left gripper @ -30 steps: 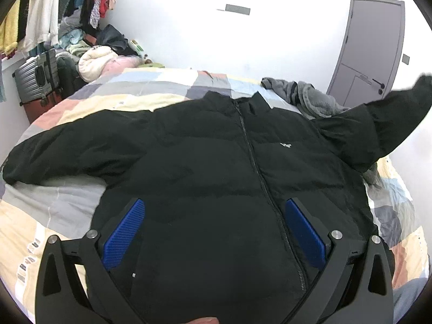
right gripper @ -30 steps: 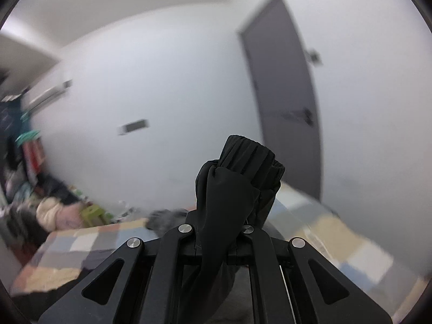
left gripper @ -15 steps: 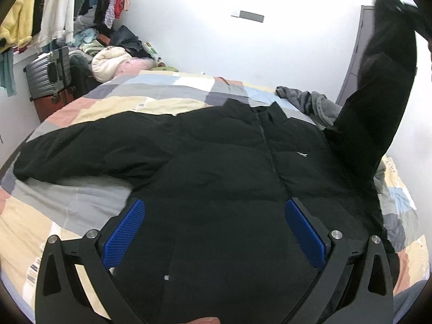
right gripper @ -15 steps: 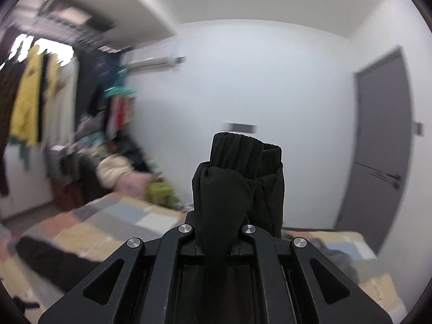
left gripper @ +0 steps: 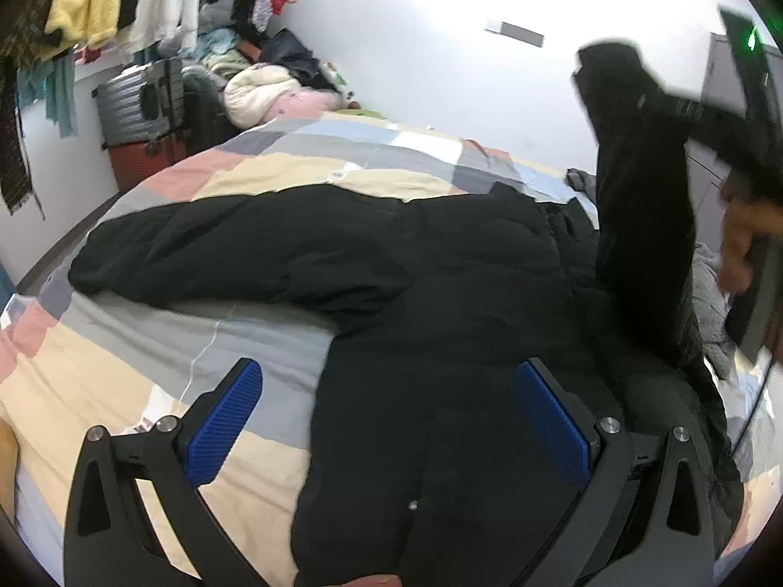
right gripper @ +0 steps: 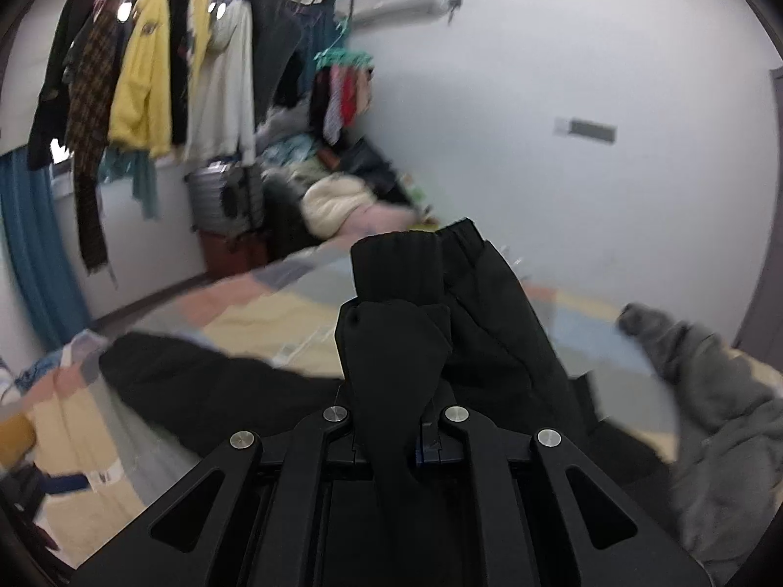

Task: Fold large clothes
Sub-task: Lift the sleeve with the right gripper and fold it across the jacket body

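While our right tool (right gripper: 394, 433) stays clamped on sleeve cuff (right gripper: 399, 269), black jacket (left gripper: 440, 293) lies flat on bed (left gripper: 147, 342); left tool (left gripper: 391, 420) apart, empty above hem. Sleeve-fold step; next lay sleeve across chest.

The left gripper (left gripper: 386, 420) hangs with its blue pads (left gripper: 225, 420) spread wide, pinching nothing. The right gripper (right gripper: 391, 420), tilted downward, has its jaws clamped tight on black fabric.
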`<state>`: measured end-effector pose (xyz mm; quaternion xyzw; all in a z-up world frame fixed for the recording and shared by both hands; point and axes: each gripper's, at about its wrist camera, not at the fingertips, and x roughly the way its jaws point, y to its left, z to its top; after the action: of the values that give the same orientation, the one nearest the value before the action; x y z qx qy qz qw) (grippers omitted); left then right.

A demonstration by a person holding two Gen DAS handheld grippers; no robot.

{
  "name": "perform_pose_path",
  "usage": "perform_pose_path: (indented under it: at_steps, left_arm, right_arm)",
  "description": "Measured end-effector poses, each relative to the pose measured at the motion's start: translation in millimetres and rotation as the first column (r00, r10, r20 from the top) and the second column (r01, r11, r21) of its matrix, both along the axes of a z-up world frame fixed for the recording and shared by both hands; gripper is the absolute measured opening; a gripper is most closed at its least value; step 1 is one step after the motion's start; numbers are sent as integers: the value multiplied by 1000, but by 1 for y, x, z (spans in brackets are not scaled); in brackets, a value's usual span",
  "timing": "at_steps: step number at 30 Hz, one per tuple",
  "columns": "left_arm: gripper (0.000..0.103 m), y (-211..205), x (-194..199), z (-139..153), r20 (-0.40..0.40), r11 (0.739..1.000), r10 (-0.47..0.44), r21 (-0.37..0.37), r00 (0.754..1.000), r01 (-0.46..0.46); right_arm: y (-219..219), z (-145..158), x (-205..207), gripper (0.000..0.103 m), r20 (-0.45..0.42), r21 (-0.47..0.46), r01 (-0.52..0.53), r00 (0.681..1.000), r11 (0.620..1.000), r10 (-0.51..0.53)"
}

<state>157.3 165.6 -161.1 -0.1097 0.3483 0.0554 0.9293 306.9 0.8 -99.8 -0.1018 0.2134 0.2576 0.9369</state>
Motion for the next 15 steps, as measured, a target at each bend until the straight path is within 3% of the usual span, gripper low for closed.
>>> perform_pose_path:
  at_steps: [5, 11, 15]
  left_arm:
    - [103, 8, 7, -12, -18, 1000, 13, -29, 1000, -13]
    - [103, 6, 11, -21, -25, 999, 13, -37, 1000, -14]
    - [103, 12, 11, -24, -27, 997, 19, -71, 999, -21]
  right_arm:
    - [23, -57, 1, 8, -96, -42, -52, 994, 998, 48]
    - [37, -133, -3, 8, -249, -75, -100, 965, 992, 79]
    - [41, -147, -2, 9, -281, -104, -116, 956, 988, 82]
